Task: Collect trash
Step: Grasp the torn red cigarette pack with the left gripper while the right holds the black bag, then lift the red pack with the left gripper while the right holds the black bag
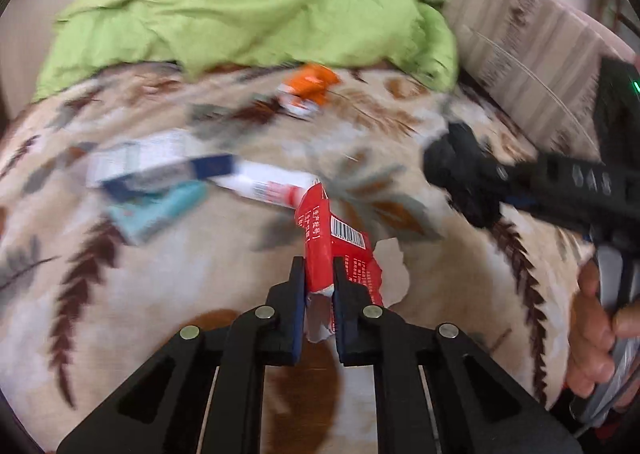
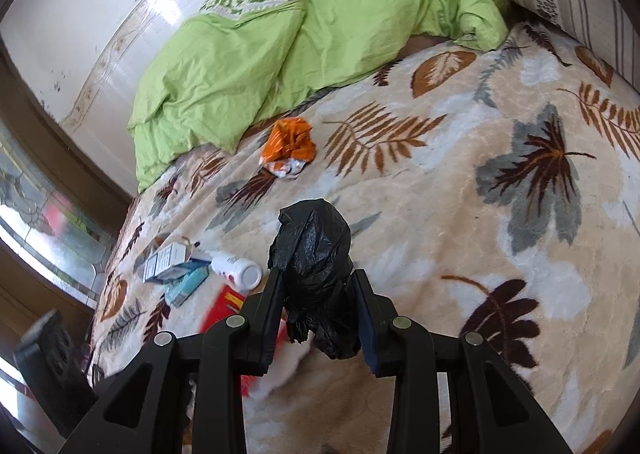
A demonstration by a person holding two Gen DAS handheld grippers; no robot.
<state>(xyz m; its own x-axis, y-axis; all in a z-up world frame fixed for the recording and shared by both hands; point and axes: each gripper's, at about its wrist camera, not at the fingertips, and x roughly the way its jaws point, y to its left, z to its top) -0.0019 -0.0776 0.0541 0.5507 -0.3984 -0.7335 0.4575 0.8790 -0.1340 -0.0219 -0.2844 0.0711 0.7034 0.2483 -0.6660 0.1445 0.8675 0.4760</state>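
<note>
Left wrist | red wrapper [image 1: 332, 238] clamped by left gripper [image 1: 319, 266], long axis pointing away | right gripper [image 2: 318, 278] clenched on black bag [image 2: 312, 254]

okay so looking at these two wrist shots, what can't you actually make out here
- Boxes, left wrist view: motion blur smears the print.
- Red wrapper, right wrist view: mostly behind the right gripper and black bag.
- Black bag's mouth: bunched, neither view shows it.
- Orange wrapper: print too small.
- Left gripper covers the red wrapper's lower end.
</note>
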